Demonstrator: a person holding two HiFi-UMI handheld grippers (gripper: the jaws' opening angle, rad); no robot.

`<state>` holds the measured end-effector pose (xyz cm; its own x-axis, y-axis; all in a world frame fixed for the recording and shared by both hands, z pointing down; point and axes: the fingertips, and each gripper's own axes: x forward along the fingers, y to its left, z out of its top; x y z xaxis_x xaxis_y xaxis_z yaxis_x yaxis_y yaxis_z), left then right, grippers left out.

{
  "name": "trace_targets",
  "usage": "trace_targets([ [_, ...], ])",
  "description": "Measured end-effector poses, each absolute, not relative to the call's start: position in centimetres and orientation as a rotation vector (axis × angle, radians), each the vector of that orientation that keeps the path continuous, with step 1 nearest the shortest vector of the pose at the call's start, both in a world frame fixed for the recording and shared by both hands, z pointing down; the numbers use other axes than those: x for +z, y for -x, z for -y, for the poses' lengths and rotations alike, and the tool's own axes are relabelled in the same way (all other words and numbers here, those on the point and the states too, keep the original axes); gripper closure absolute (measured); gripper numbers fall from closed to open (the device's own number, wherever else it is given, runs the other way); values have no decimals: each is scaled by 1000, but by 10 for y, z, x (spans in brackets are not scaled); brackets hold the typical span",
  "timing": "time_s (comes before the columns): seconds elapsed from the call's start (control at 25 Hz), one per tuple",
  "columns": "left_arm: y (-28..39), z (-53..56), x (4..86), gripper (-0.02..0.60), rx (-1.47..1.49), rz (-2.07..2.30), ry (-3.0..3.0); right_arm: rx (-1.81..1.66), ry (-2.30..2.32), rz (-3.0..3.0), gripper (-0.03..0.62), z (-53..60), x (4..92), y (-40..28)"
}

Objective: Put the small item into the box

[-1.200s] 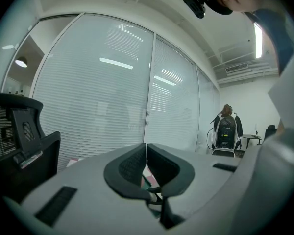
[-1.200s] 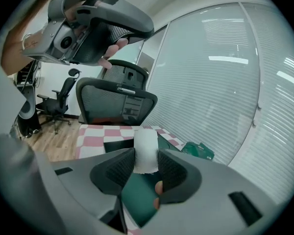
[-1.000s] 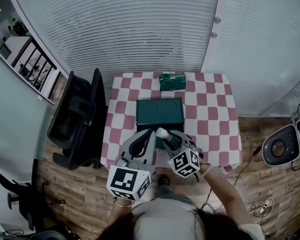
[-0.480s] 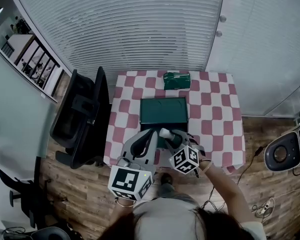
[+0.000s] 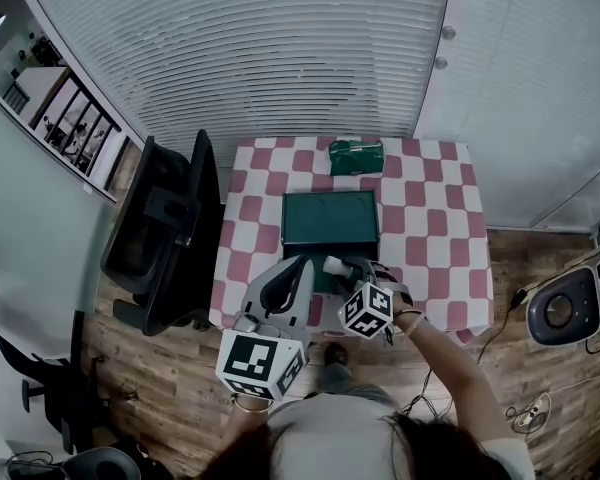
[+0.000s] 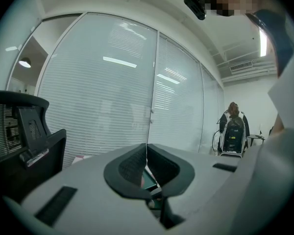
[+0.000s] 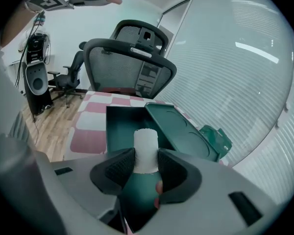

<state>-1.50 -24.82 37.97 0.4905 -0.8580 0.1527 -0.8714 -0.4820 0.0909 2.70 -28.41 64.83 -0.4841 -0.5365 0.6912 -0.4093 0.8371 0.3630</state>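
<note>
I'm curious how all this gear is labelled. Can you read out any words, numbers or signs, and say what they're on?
No words or numbers can be read anywhere.
Left cube, right cube: black-and-white square patterns only, no letters.
Bottle: no label shows.
Green packet: any print is too small to read.

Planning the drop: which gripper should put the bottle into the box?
Right. The right gripper is shut on the green bottle, aimed at the open box just ahead. The left gripper is shut and empty.
</note>
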Motion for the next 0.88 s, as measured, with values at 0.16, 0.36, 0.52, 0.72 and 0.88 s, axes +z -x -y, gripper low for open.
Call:
trace_targets([
  [0.16,20,248,382,570,130,1517,-2559,-178,-653,2105,427,284,659,-26],
  [0.36,27,248,383,570,127,1535,-2540,-164,-627,2065,427,289,666,-24],
  [0.52,30,247,384,569,135,1544,-2532,-150,-598,2034,427,294,673,-22],
  [0.72,34,247,384,570,141,1551,-2528,-123,-577,2010,427,299,680,-20],
  [0.88,37,248,385,570,145,1554,-2528,-109,-564,1994,425,302,684,-19],
])
